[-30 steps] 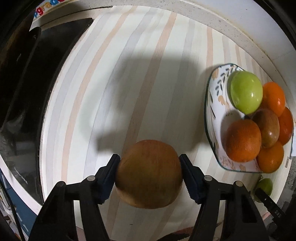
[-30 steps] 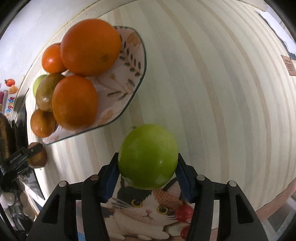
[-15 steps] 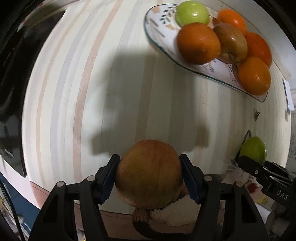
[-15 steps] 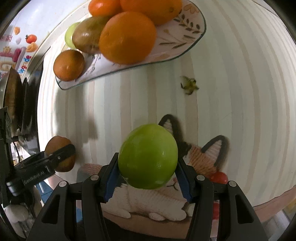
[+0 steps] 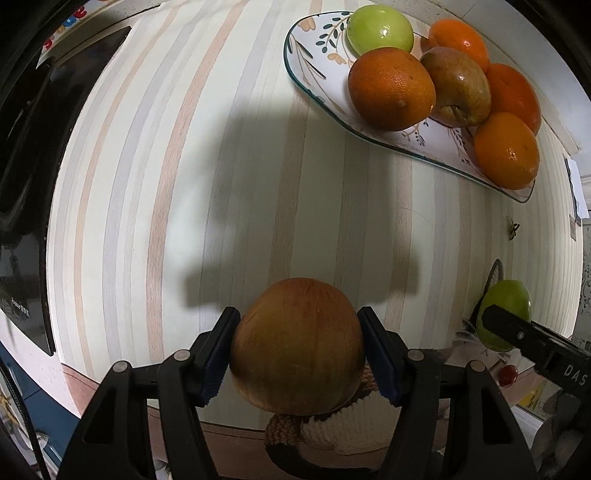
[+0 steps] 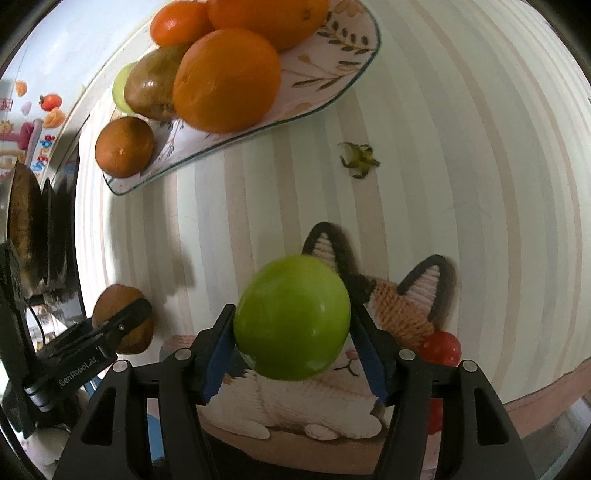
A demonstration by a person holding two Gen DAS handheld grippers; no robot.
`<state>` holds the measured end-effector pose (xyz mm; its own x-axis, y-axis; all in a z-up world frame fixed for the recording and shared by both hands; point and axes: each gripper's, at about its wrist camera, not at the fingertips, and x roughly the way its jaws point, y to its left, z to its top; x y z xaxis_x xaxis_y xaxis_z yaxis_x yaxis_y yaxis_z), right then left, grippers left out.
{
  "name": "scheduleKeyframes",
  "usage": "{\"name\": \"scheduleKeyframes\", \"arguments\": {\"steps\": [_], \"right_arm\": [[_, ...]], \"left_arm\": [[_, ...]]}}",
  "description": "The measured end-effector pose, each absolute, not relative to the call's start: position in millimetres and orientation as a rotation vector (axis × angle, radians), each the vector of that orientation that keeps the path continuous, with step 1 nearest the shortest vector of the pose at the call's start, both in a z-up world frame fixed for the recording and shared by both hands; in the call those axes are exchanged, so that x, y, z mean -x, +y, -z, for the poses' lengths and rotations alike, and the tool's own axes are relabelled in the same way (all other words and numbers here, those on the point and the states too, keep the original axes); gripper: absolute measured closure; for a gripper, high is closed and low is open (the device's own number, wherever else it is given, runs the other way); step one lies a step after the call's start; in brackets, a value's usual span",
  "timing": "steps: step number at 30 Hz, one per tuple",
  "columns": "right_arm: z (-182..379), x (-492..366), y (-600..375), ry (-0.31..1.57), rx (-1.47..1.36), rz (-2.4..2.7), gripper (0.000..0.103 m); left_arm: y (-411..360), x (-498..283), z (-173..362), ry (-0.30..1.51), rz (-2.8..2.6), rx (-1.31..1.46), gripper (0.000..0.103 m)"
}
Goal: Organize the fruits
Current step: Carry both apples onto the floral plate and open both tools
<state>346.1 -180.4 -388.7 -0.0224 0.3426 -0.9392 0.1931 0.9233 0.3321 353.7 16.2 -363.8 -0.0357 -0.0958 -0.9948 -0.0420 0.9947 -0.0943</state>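
My left gripper [image 5: 297, 354] is shut on a brown-red apple [image 5: 297, 345] and holds it above the striped table near its front edge. My right gripper [image 6: 291, 350] is shut on a green apple [image 6: 291, 317] above a knitted cat mat [image 6: 402, 306]. The green apple also shows in the left wrist view [image 5: 504, 314], and the brown apple shows in the right wrist view [image 6: 122, 321]. A patterned plate [image 5: 314, 70] at the back holds several oranges, a green apple [image 5: 380, 29] and a brownish apple [image 5: 456, 86].
A small green fruit stem [image 6: 358, 160] lies on the table between plate and mat. A red ball [image 6: 441, 347] sits by the cat mat. A black stove top [image 5: 33, 129] borders the table on the left.
Both grippers have drawn back from the plate towards the table's front edge, each with its apple held. The cat mat has come further into view under the right gripper.
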Motion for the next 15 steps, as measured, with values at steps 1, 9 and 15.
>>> {"name": "scheduleKeyframes", "arguments": {"steps": [1, 9, 15], "right_arm": [[388, -345, -181, 1.6, -0.426, -0.123, 0.039], [381, -336, -178, 1.56, -0.394, -0.146, 0.042], [360, -335, -195, 1.499, -0.436, -0.15, 0.042]], "left_arm": [[16, -354, 364, 1.607, 0.042, 0.106, 0.04], [10, -357, 360, 1.596, 0.052, 0.088, 0.04], [8, -365, 339, 1.56, 0.077, 0.118, 0.04]]}}
